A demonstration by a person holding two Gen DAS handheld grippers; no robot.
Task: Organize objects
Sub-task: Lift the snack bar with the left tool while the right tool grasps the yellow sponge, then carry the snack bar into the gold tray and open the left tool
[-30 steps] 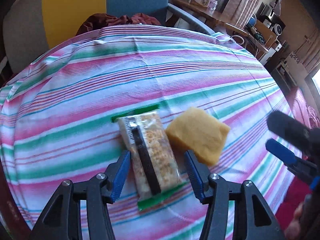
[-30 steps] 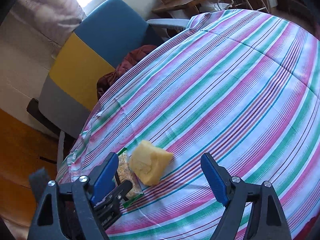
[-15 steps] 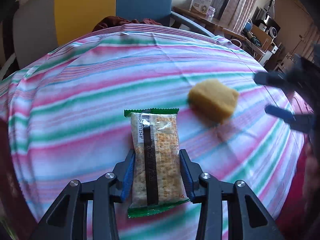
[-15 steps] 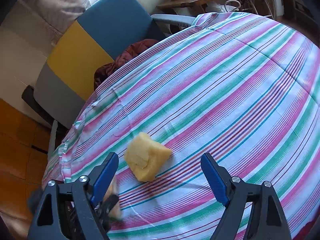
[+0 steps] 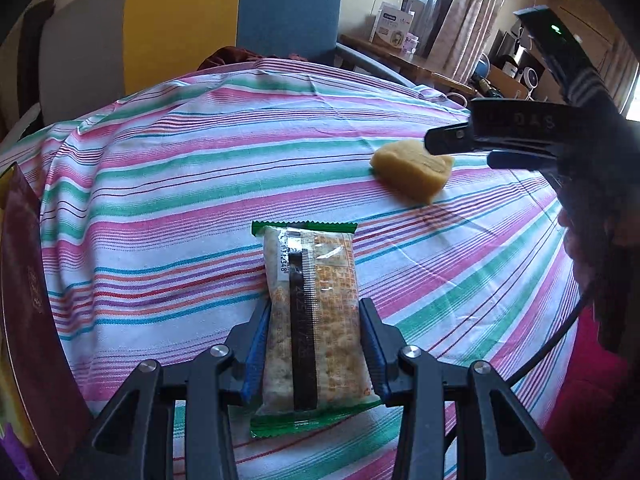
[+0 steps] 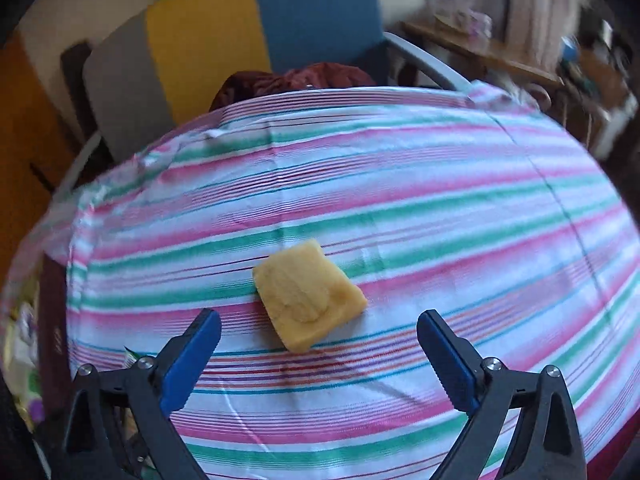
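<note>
Striped cloth (image 5: pixel 200 168) in pink, green and white covered the table; a chair with grey, yellow and blue panels (image 6: pixel 256 32) stood behind it. Left gripper (image 5: pixel 315 344) had closed within the last second and was clamped on a cracker packet (image 5: pixel 316 320) with green sealed ends, blue pads pressed against both long sides, packet lengthwise between the fingers. Yellow sponge block (image 6: pixel 308 304) lay on the cloth, well apart from the packet. Right gripper (image 6: pixel 318 344) hovered over the sponge; its jaws had just been opening and stood wide, not touching it.
</note>
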